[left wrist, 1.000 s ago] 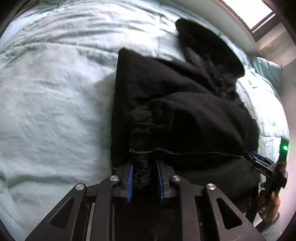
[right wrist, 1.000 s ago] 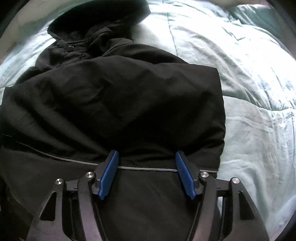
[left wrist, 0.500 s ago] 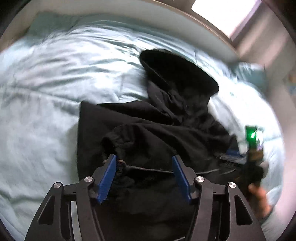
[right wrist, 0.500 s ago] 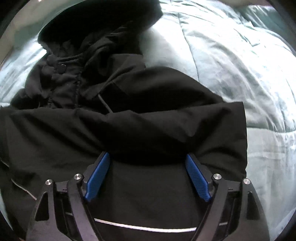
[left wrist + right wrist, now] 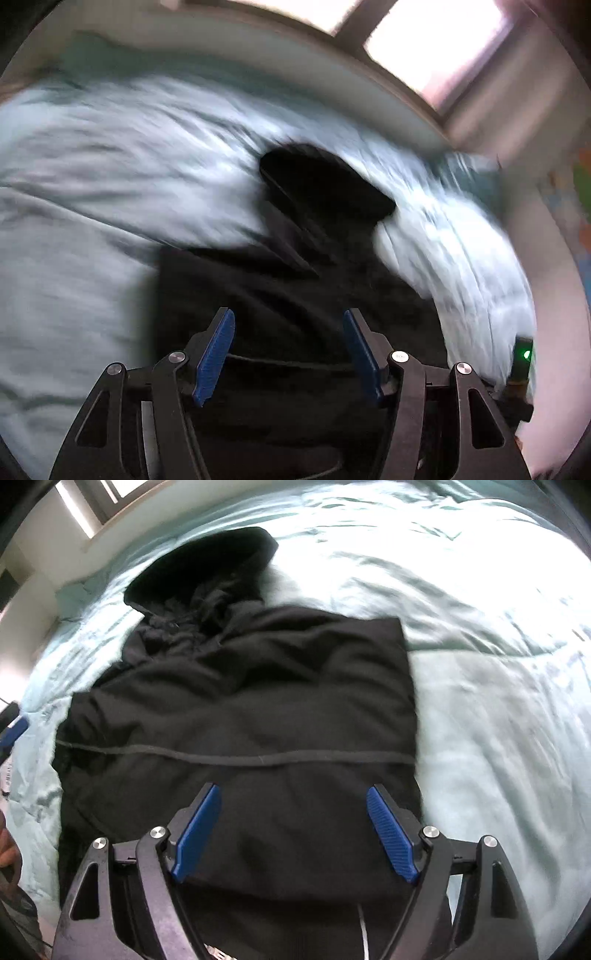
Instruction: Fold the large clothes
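So we've got one black jacket lying on the bed, which has a pale green duvet, and the jacket looks about half done. Its lower part seems folded up over the body, with the hem cord running straight across the middle, so we're left with a squarish block. The hood sticks out past the far edge of the jacket and isn't tucked in yet, and the side of the jacket away from the clean right edge looks lumpy. Our guess is one more fold plus the hood is what's left.

Count: one jacket, one hood, one bed, two grippers. The left hand-held gripper is released, with nothing pinched between its blue pads, just hovering over the near part of the jacket. The right hand-held gripper is also released and wide, though its jaws are closing a touch, with only the jacket lying below them. The left view is pretty blurry, so we can't make out finer detail there.
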The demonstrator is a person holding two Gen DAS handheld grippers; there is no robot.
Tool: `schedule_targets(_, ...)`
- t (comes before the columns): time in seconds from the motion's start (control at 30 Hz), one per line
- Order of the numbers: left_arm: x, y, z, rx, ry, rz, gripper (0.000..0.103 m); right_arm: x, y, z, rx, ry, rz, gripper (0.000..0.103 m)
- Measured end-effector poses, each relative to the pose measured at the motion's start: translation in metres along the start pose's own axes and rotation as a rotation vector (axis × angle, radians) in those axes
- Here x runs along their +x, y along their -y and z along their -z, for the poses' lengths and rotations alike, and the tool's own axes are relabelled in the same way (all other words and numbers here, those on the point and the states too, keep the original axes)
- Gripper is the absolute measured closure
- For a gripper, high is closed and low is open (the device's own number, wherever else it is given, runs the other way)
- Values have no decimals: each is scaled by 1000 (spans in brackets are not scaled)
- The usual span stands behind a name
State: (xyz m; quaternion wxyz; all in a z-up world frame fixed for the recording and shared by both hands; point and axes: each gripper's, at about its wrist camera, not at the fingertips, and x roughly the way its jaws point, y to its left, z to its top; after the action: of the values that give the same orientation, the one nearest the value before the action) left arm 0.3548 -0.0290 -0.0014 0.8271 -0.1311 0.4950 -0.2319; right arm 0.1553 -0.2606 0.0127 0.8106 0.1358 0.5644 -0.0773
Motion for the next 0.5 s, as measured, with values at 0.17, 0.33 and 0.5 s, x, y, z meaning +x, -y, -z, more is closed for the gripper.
schedule_targets(0.17,85,-41,34,-170,-213,-211,45,32,20,36,-19,-113,54,25)
schedule_targets(0.33,61,-40,29,-189,-212,-168,48,24,22,32,-34,-165,50,32)
schedule_targets(0.5,-3,-23,16,-148,-142,-158,48,-32,30,12,-7,-128,-24,34)
